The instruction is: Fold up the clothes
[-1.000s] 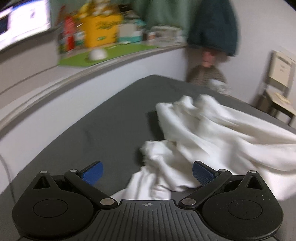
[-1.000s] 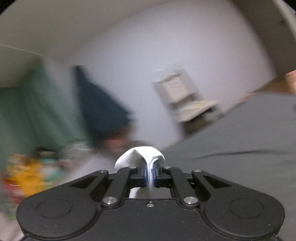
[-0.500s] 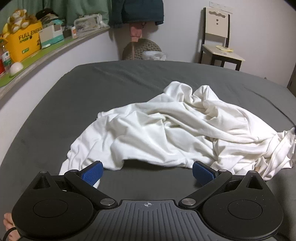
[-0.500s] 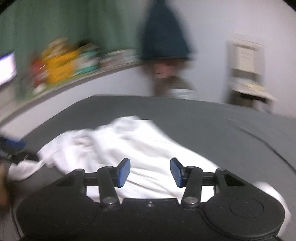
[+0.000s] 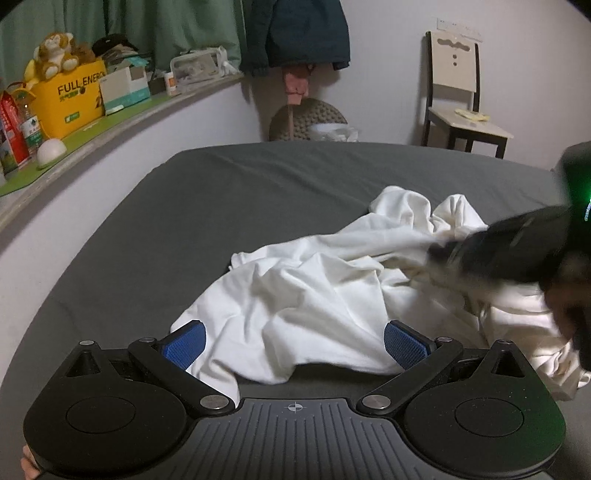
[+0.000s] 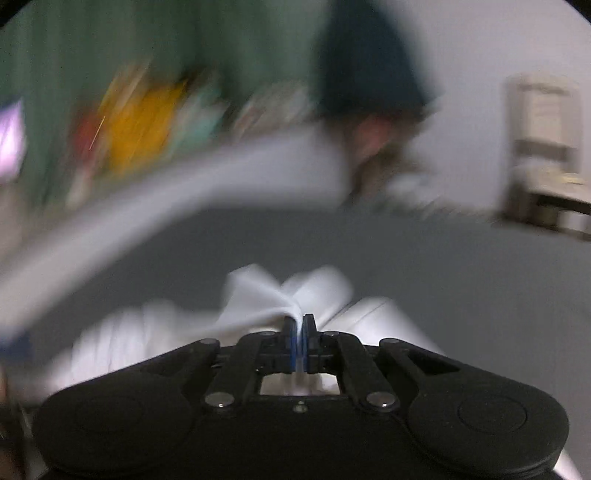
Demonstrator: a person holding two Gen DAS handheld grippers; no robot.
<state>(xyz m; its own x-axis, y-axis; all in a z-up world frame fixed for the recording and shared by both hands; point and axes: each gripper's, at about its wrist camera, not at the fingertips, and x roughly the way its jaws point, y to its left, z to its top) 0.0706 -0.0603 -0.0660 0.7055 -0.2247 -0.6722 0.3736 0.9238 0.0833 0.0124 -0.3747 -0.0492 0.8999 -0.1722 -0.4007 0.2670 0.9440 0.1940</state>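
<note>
Now, change: half a second ago the right gripper (image 6: 299,328) had its fingers apart above the cloth; its blue pads are now pinched together on a fold of the white garment (image 5: 332,291). Its view is heavily blurred.
Left gripper: the left gripper (image 5: 293,345) has its fingers spread wide, holding nothing, poised low over the near hem. It sits closer to the cloth than it did a moment ago.
Garment: crumpled and unfolded, lying in a loose heap on the bed (image 5: 192,206), toward the right of the left view.
Meaning for the task: folding looks barely begun. The right side has a hold; the left probably needs to take a second edge so the cloth can be lifted and spread flat.
Surface: a dark grey bed sheet, mostly smooth.
Room: a ledge (image 5: 122,122) on the left carries a yellow box (image 5: 70,98), a plush toy and cartons. A dark jacket (image 5: 299,31) hangs on the far wall, beside a wooden chair (image 5: 461,92).
</note>
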